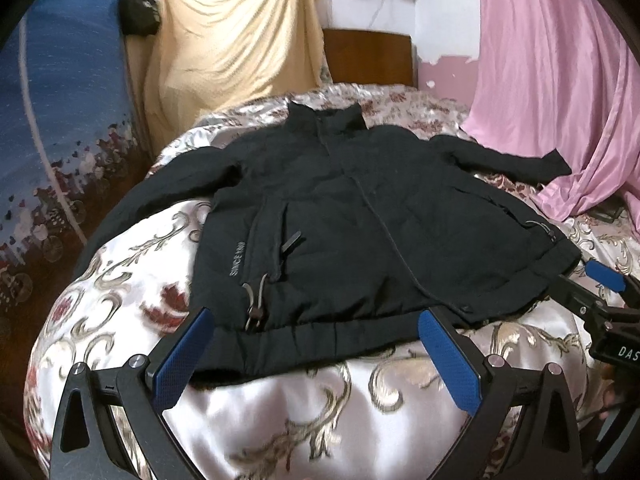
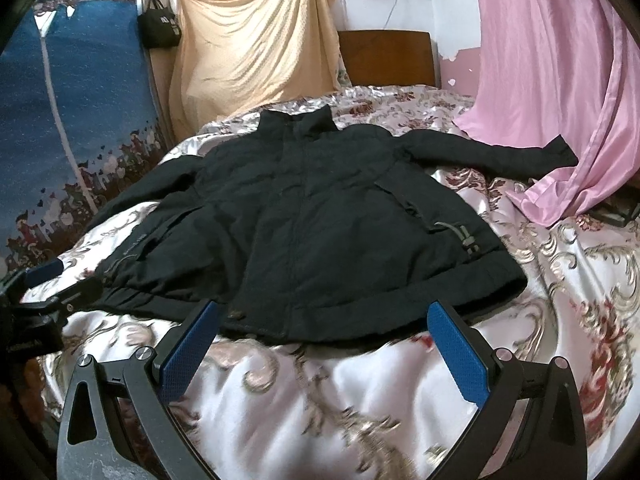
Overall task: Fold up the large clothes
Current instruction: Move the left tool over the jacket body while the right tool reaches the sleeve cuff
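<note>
A black zip-up jacket (image 1: pixel 340 216) lies flat and face up on the bed, collar at the far end, both sleeves spread out sideways. It also shows in the right wrist view (image 2: pixel 312 220). My left gripper (image 1: pixel 312 344) is open, its blue pads (image 1: pixel 184 360) straddling the left part of the hem from just above. My right gripper (image 2: pixel 324 344) is open over the right part of the hem. The right gripper also shows in the left wrist view (image 1: pixel 600 300), beside the hem's right corner. The left gripper shows in the right wrist view (image 2: pixel 48 292), by the hem's left corner.
The bed has a shiny floral cover (image 1: pixel 280 408). A pink cloth (image 1: pixel 560 100) hangs at the right and touches the right sleeve end. A yellow cloth (image 1: pixel 236 40), a black bag (image 1: pixel 138 12) and a wooden headboard (image 1: pixel 368 56) stand behind. A blue patterned panel (image 1: pixel 60 120) is at the left.
</note>
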A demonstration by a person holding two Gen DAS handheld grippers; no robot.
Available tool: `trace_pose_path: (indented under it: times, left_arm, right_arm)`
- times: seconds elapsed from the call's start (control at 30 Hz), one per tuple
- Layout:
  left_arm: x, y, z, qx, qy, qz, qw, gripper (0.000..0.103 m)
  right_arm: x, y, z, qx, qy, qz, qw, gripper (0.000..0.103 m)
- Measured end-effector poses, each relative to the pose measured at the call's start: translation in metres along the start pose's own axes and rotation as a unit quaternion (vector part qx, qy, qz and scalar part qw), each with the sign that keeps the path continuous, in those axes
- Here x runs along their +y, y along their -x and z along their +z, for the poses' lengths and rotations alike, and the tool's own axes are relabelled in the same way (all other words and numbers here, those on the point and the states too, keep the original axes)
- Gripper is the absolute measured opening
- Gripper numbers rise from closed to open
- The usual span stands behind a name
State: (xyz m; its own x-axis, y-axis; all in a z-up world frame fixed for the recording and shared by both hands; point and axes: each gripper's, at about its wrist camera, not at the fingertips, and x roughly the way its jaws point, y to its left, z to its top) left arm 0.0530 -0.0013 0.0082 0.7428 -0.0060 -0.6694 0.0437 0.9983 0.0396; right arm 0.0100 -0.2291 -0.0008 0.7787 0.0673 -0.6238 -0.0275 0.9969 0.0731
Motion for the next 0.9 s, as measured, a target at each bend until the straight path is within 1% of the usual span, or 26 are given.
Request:
trace_pose_path:
  times: [0.07,0.2,0.3,0.4,0.47,0.57,0.63,0.7,0.8,0.83,0.9]
  left_arm:
    - [-0.001,-0.009,0.013,0.013,-0.005,-0.007,0.9999,0.103]
    - [-0.005,-0.030,0.037,0.036,-0.005,-0.018,0.9992,0.103]
    - [-0.008,-0.052,0.056,0.058,-0.010,-0.028,0.9979,0.103]
    - [-0.017,-0.077,0.077,0.075,-0.023,-0.031,0.9964,0.103]
    - [-0.027,-0.097,0.094,0.084,-0.033,-0.033,0.9954,0.103]
    - [-0.043,-0.122,0.115,0.091,-0.045,-0.030,0.9944,0.103]
    - [-0.059,-0.143,0.132,0.091,-0.056,-0.031,0.9938,0.103]
    - [-0.075,-0.162,0.147,0.087,-0.061,-0.037,0.9937,0.103]
    - [-0.097,-0.191,0.167,0.079,-0.065,-0.051,0.9935,0.103]
    - [-0.105,-0.200,0.172,0.077,-0.065,-0.056,0.9934,0.103]
    - [-0.124,-0.223,0.185,0.069,-0.060,-0.066,0.9937,0.103]
  right_arm:
    - [-0.007,-0.007,0.009,0.012,0.003,0.010,1.000,0.102]
    - [-0.029,-0.025,0.024,0.037,-0.023,0.060,0.997,0.102]
    - [-0.046,-0.039,0.037,0.045,-0.032,0.064,0.996,0.102]
    - [-0.066,-0.056,0.056,0.063,-0.039,0.057,0.996,0.102]
    - [-0.082,-0.067,0.072,0.070,-0.046,0.044,0.996,0.102]
    - [-0.121,-0.083,0.104,0.074,-0.073,0.017,0.994,0.102]
    - [-0.149,-0.094,0.126,0.064,-0.082,-0.016,0.994,0.102]
    - [-0.177,-0.103,0.147,0.049,-0.081,-0.057,0.994,0.102]
    - [-0.221,-0.123,0.177,0.035,-0.083,-0.111,0.990,0.102]
    - [-0.238,-0.133,0.186,0.034,-0.093,-0.124,0.987,0.102]
    - [-0.269,-0.151,0.198,0.035,-0.120,-0.136,0.983,0.102]
